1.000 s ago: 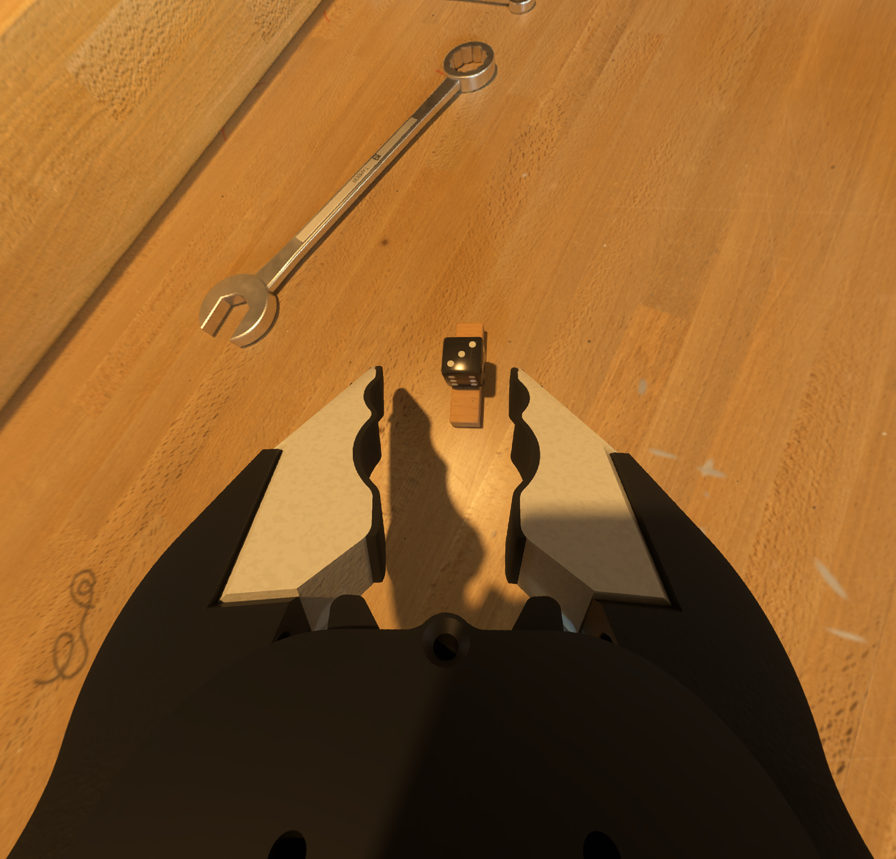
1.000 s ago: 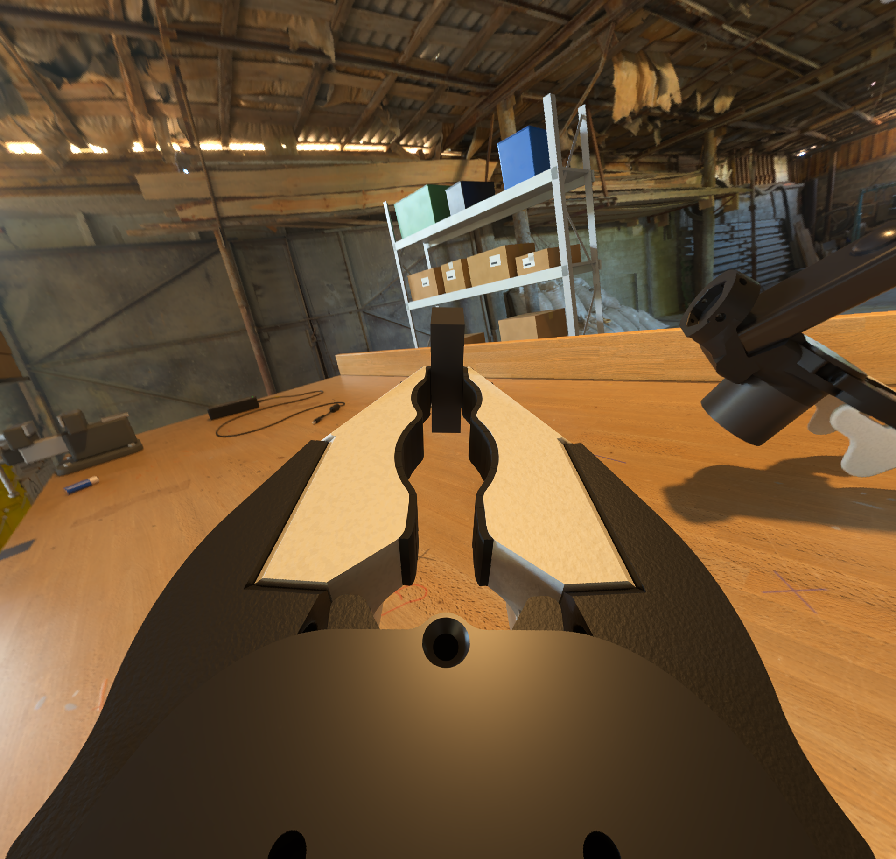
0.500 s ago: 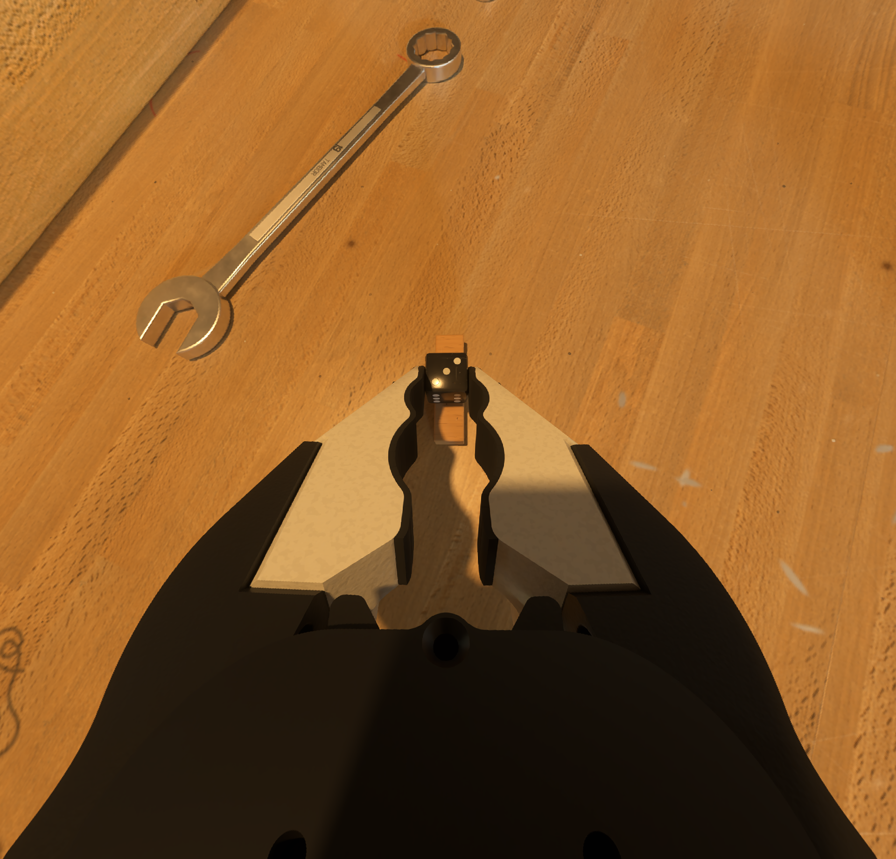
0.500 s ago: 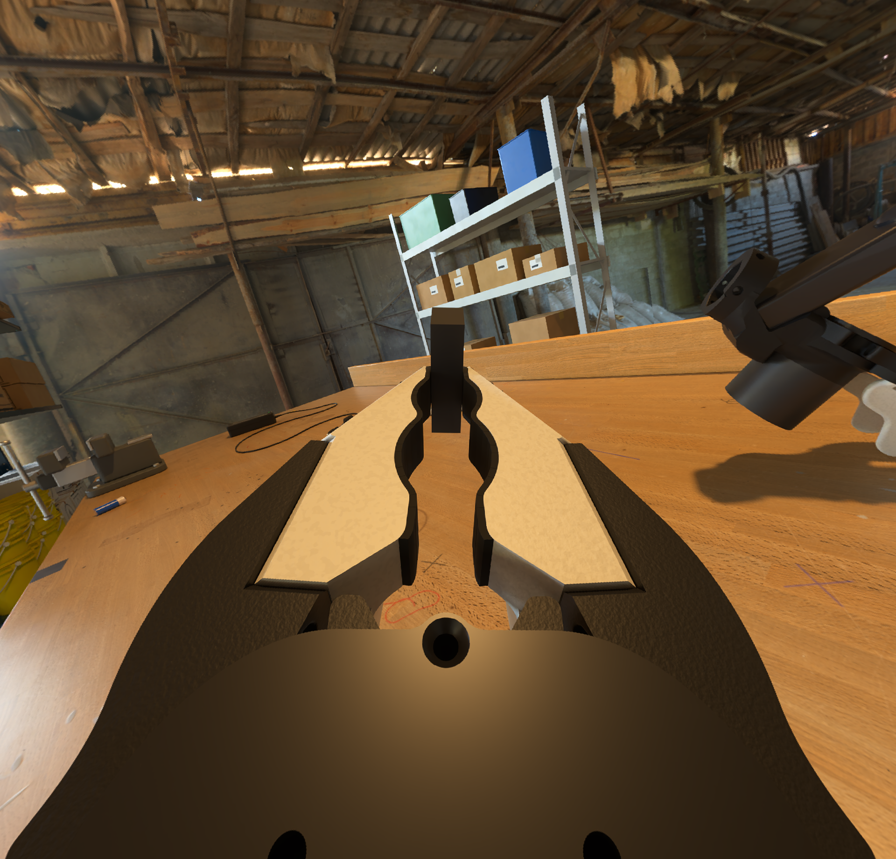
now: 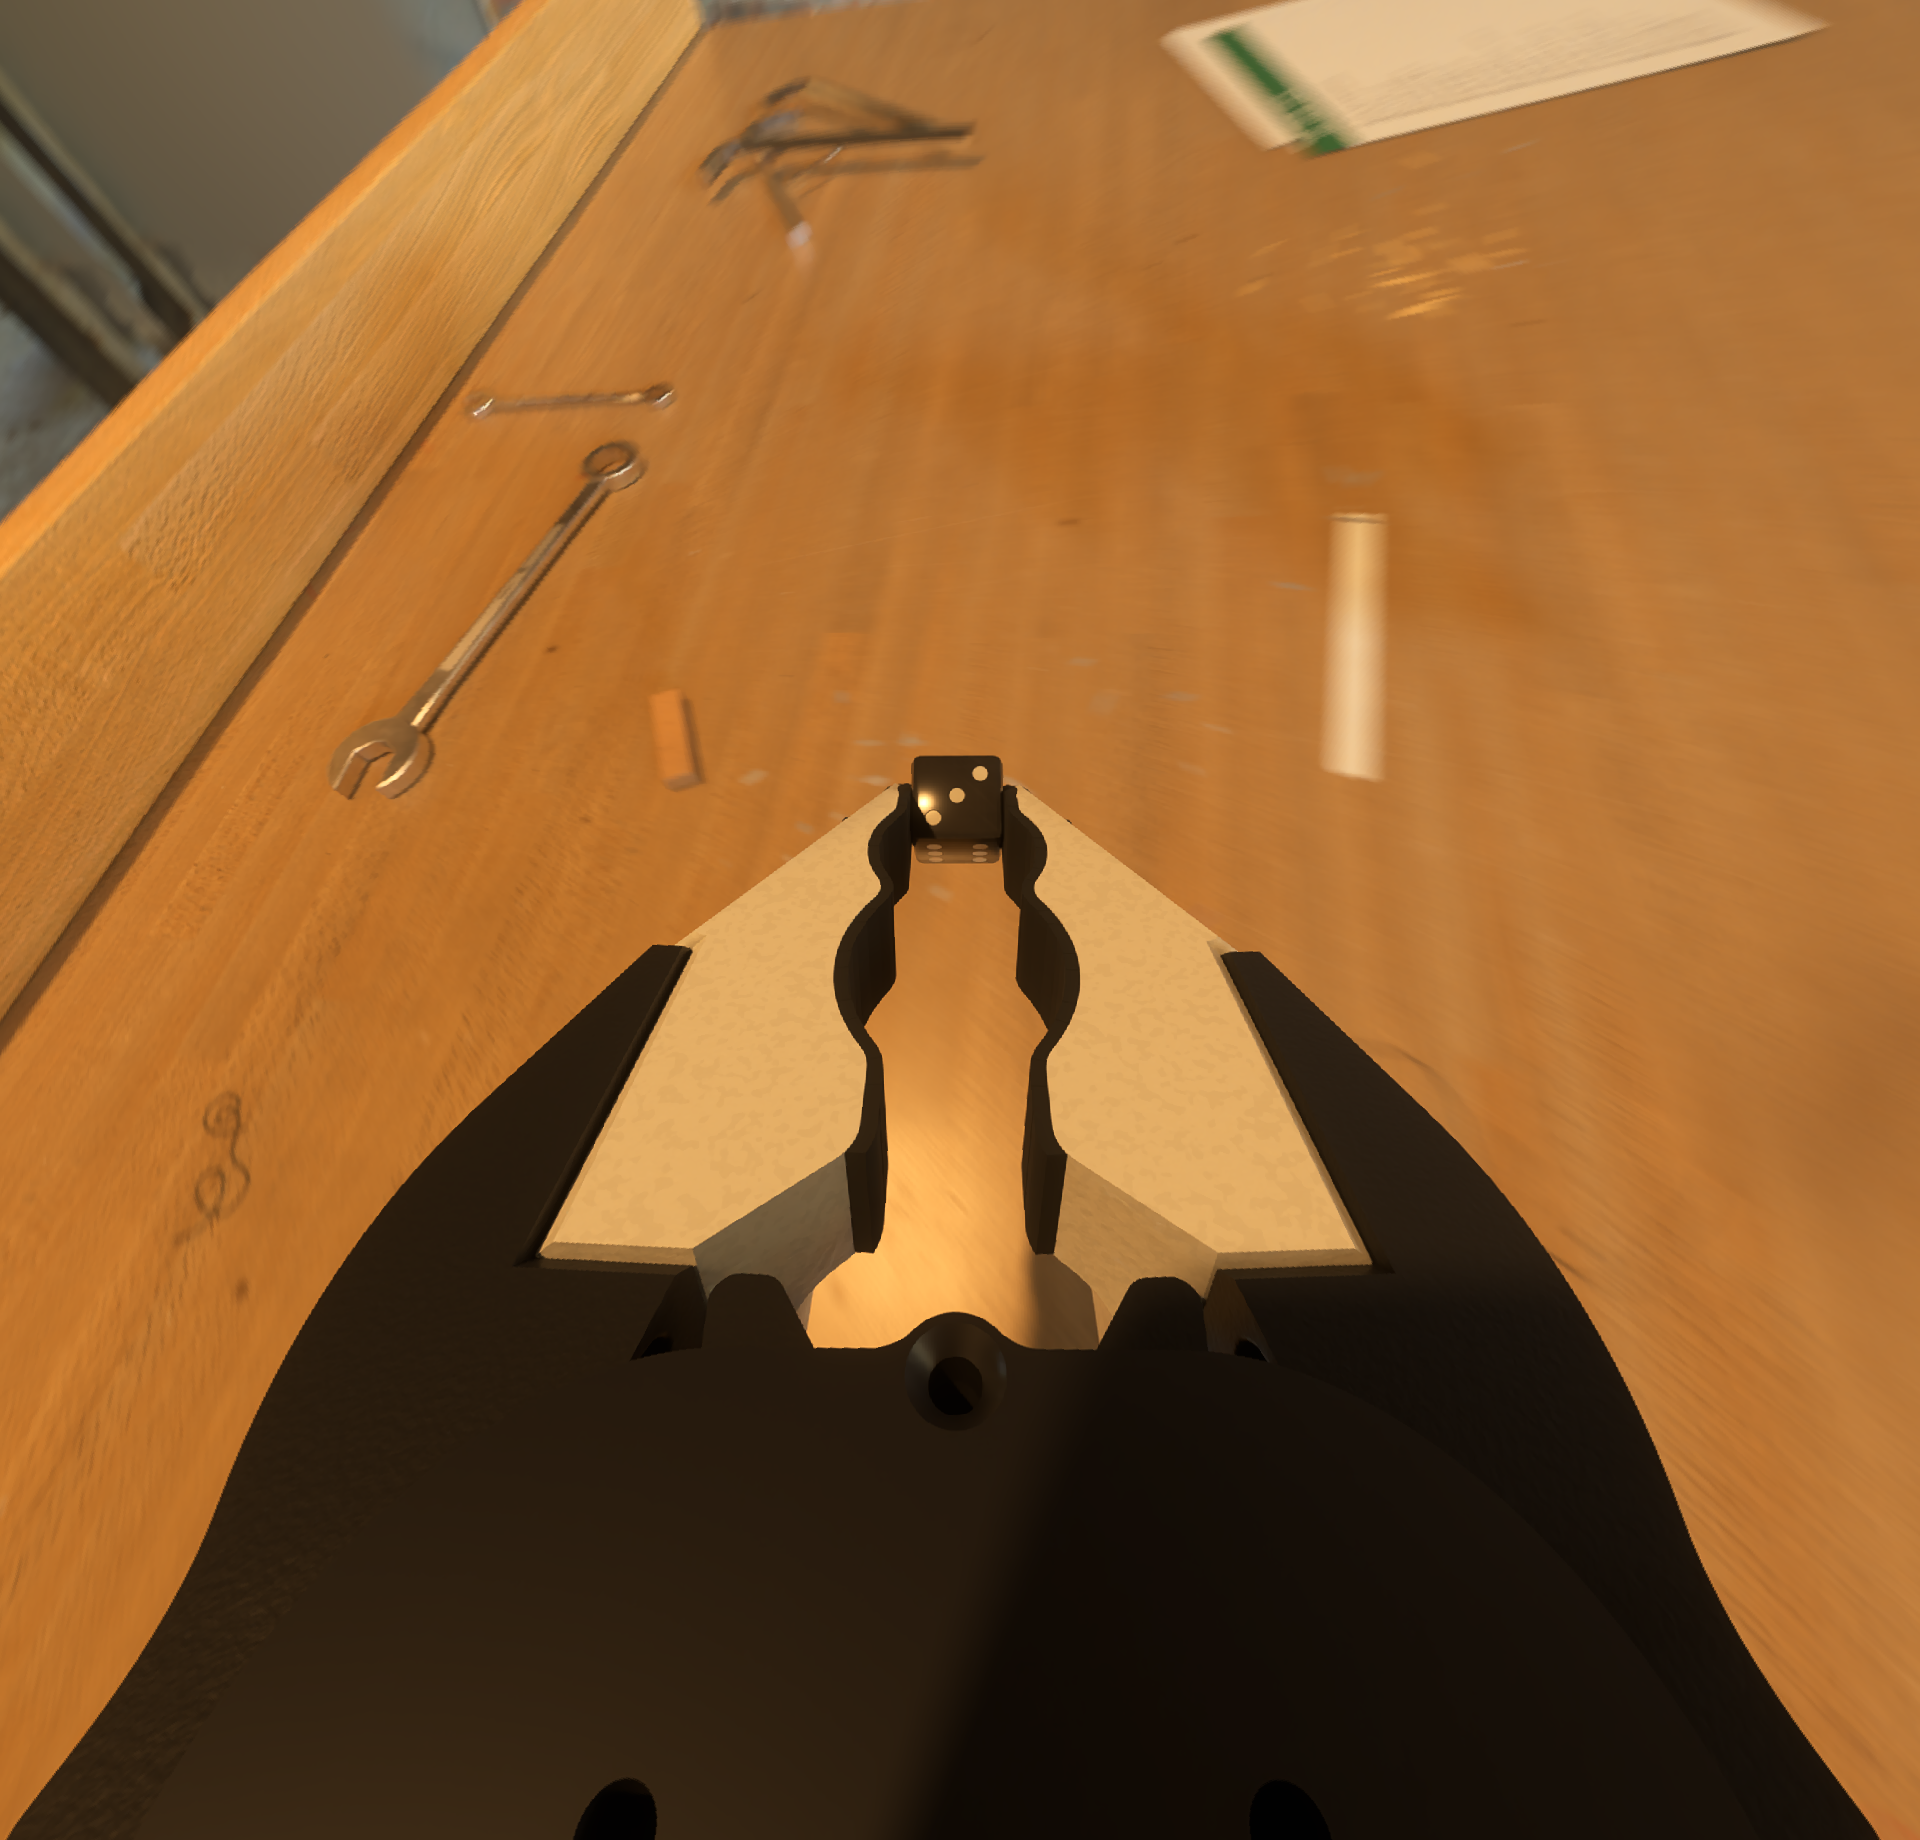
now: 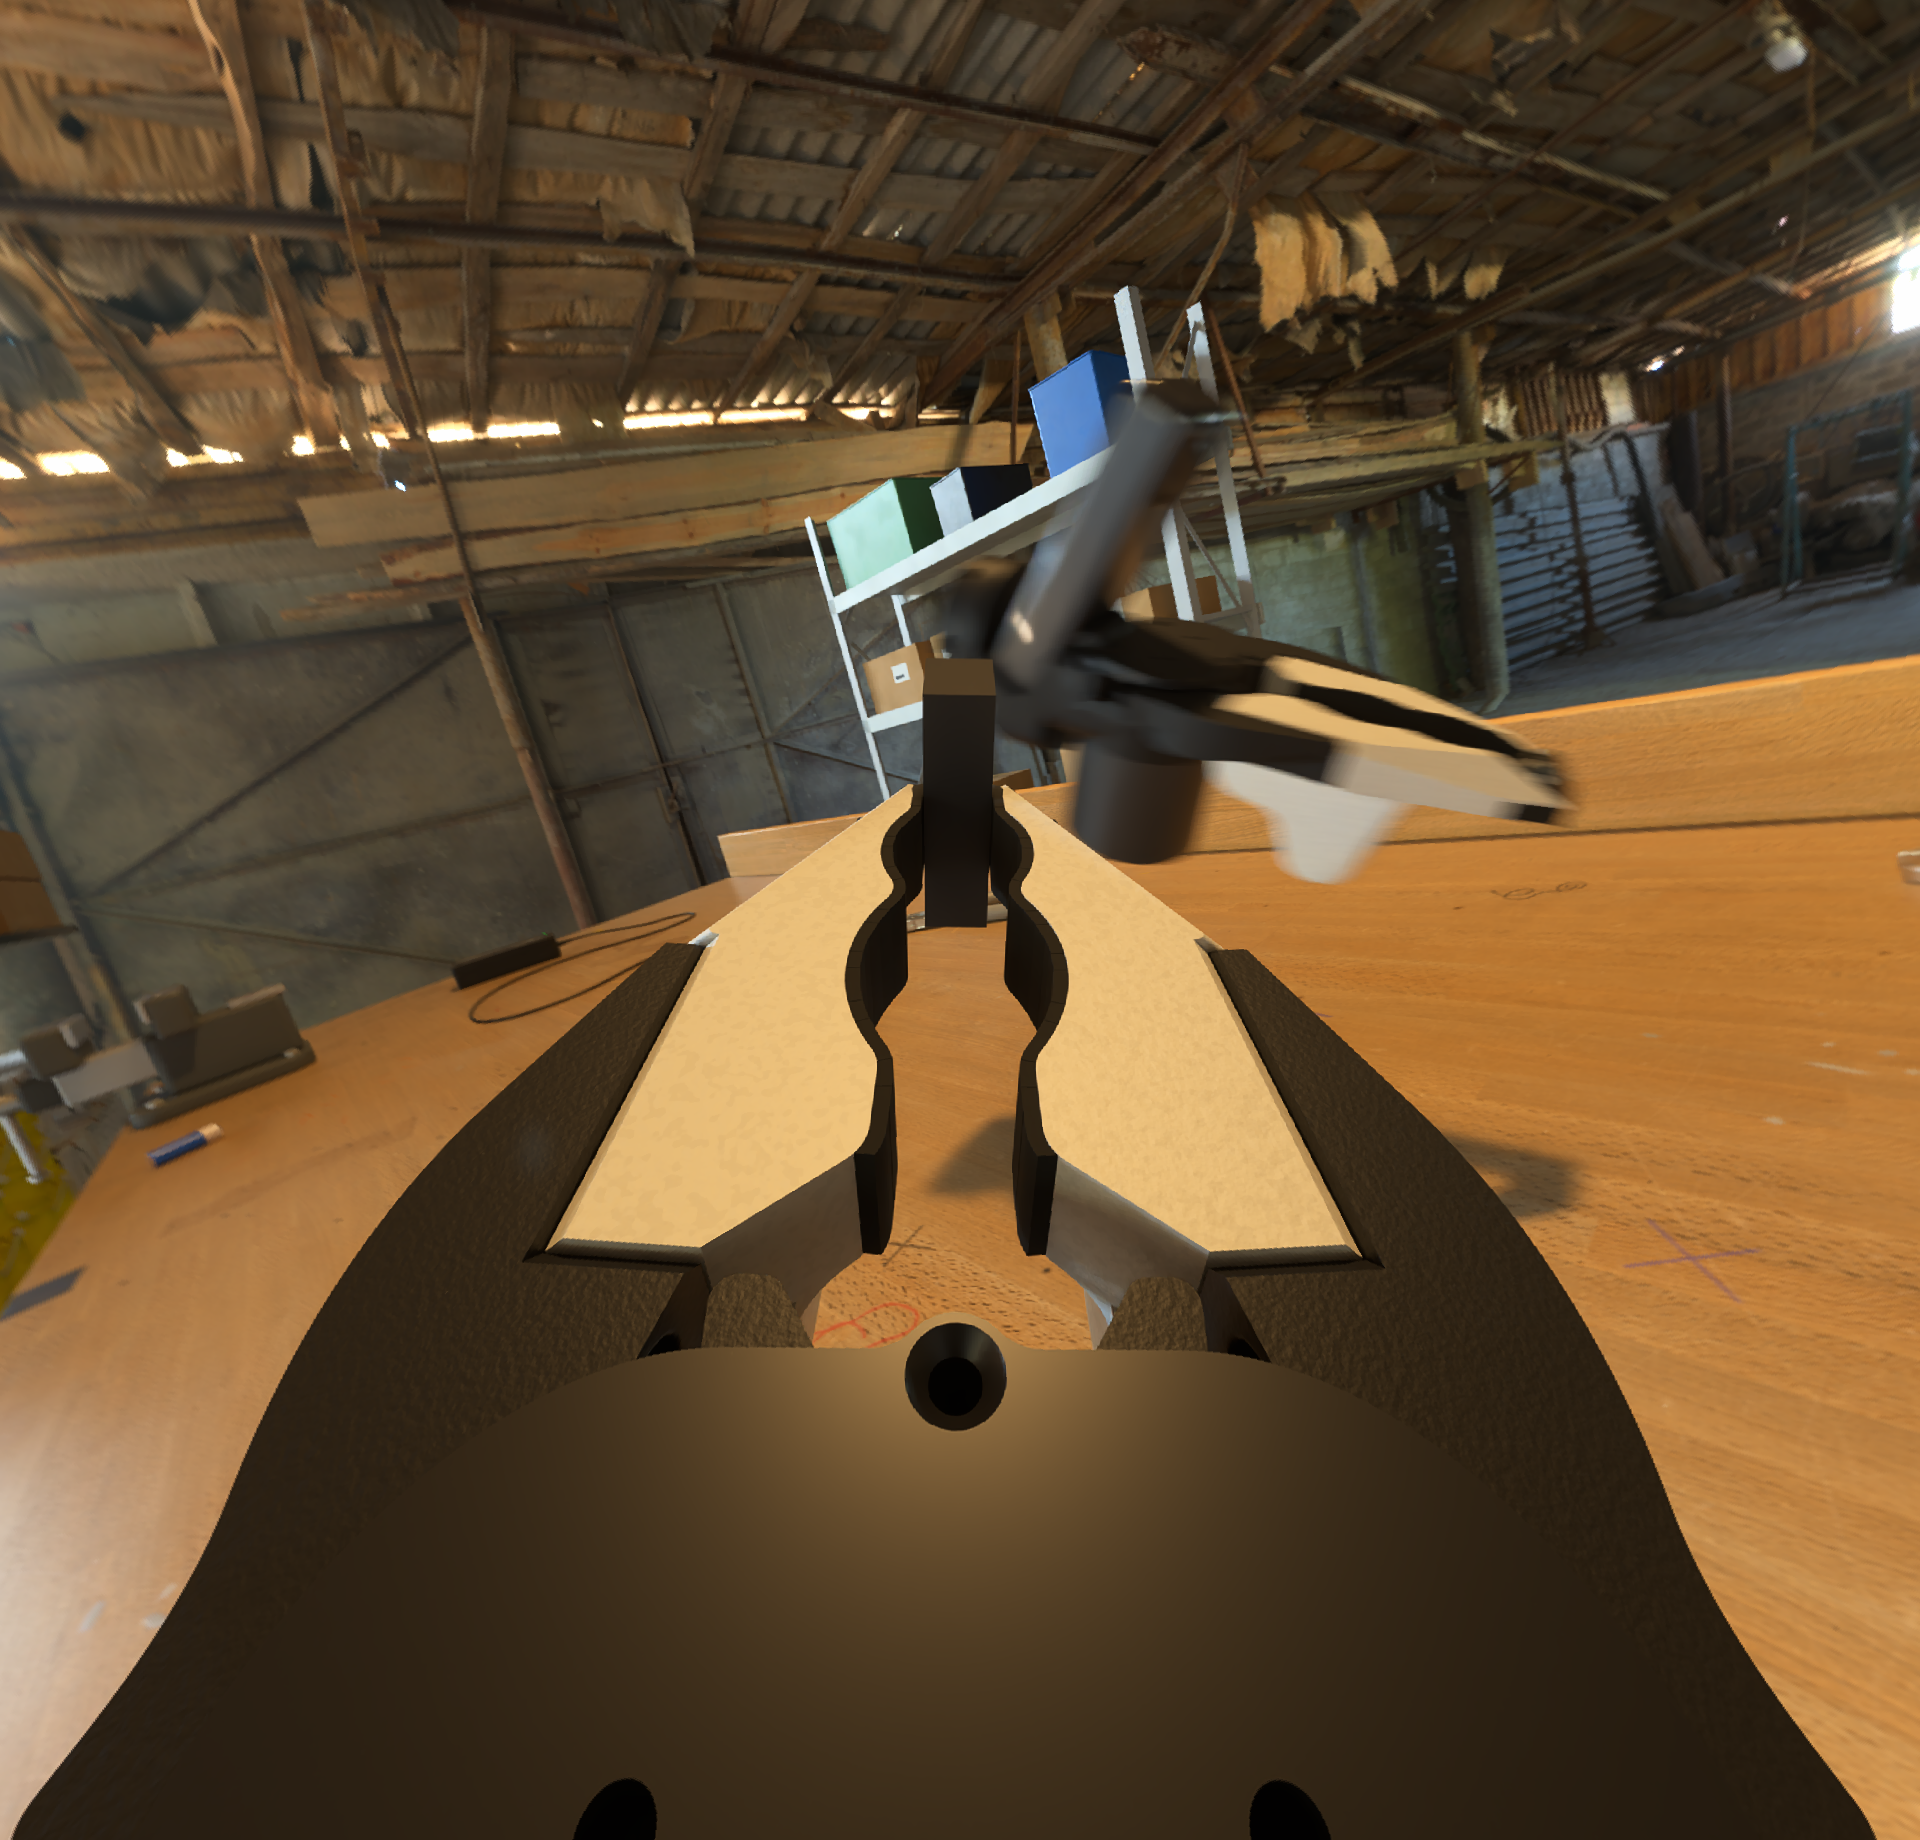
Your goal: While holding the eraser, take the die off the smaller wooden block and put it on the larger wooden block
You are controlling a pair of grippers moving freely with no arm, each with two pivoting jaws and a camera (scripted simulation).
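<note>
The black die [image 5: 957,799] is shown clamped between the fingertips of the left gripper [image 5: 956,816] and carried clear of the bench, where half a second earlier it was still seated on the smaller wooden block [image 5: 673,737] as the jaws closed about it. That block is now seen bare, lying left of and beyond the gripper near the large spanner [image 5: 488,618]. The lift is thus judged complete, and the transfer stage is taken to be under way, as the blurred bench surface [image 5: 1143,419] suggests. The pale elongated piece [image 5: 1354,645] to the right is presumed to be the larger wooden block, though blur prevents certainty; it stands well apart from the die. Farther off, a small spanner [image 5: 571,400], a bundle of hex keys [image 5: 831,143] and a printed sheet [image 5: 1475,34] are visible. In the right wrist view, the dark eraser [image 6: 958,803] is held upright, clenched in the right gripper [image 6: 957,845], as before. Beyond it the left gripper [image 6: 1299,741] is seen raised above the bench, where formerly it was low at the right edge.
</note>
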